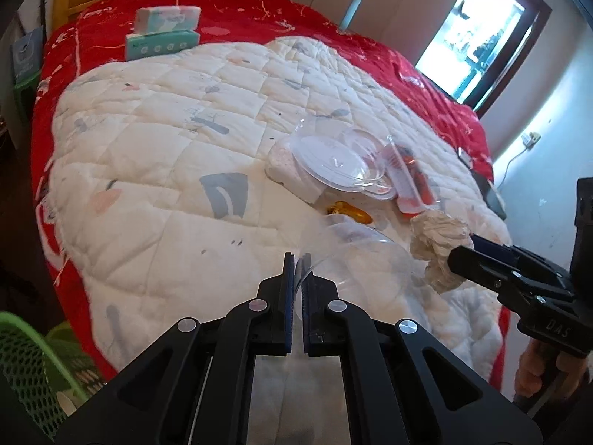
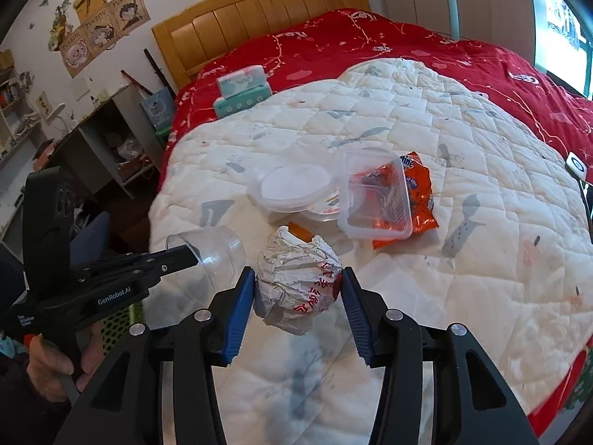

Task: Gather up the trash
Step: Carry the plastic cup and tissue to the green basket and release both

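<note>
Crumpled white paper wrapper with red printed characters [image 2: 298, 278] sits between the blue ribbed pads of the right gripper [image 2: 298, 281], jaws closed in against both sides of it, above the white quilted blanket [image 2: 481, 222]. Red characters too creased to read. Left gripper [image 1: 296, 270] has its jaws pinched together on the rim of a clear plastic cup [image 1: 355, 256]; cup wall see-through, outline hard to trace in the left wrist view. "GenRobot.AI" reads on the left gripper body, "DAS" on the right one. Beyond: round clear plastic lidded container [image 2: 292, 189], clear rectangular plastic box [image 2: 374, 196] covering most of an orange snack bag [image 2: 418, 189], only "ine" legible. Small gold-brown wrapper [image 1: 348, 213], mostly hidden. Teal tissue packs [image 2: 242, 92] on the red bedspread [image 2: 407, 44]. Green mesh basket [image 1: 26, 363] cut off at bottom left.
</note>
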Action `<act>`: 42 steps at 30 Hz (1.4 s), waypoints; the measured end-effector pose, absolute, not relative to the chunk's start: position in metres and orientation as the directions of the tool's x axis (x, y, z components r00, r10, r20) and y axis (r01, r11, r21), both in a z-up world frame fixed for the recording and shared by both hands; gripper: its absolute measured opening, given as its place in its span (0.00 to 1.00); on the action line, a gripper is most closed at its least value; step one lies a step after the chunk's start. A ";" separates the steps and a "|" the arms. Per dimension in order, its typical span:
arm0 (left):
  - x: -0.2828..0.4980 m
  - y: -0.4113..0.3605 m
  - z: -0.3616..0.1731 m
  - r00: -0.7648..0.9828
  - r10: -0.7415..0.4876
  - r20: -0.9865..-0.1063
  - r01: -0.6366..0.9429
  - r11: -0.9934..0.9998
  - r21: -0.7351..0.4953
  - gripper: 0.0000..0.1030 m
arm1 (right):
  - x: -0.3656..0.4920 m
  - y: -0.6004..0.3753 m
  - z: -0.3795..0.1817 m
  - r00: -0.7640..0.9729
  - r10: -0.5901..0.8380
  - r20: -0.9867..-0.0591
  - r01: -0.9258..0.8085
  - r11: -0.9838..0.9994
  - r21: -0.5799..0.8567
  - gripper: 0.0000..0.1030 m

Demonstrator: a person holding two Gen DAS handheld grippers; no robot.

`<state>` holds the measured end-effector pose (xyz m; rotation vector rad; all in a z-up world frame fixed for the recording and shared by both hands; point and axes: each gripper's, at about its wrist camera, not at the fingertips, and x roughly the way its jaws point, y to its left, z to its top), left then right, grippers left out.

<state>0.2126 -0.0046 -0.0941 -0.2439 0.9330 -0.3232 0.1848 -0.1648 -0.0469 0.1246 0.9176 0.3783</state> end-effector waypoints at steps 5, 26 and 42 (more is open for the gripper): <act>0.175 0.020 -0.077 0.592 -0.364 -0.719 0.142 0.925 -0.352 0.02 | 0.158 -0.151 -0.033 0.546 0.415 -0.727 -0.310 0.907 0.285 0.45; 0.007 0.215 -0.110 0.584 -0.034 -0.811 -0.285 0.927 -0.245 0.02 | 0.095 0.025 -0.022 0.358 0.611 -0.706 -0.599 0.730 0.329 0.45; -0.041 0.262 -0.150 0.528 -0.007 -0.849 -0.437 0.855 -0.279 0.39 | 0.082 0.127 -0.048 0.216 0.636 -0.741 -0.690 0.636 0.346 0.46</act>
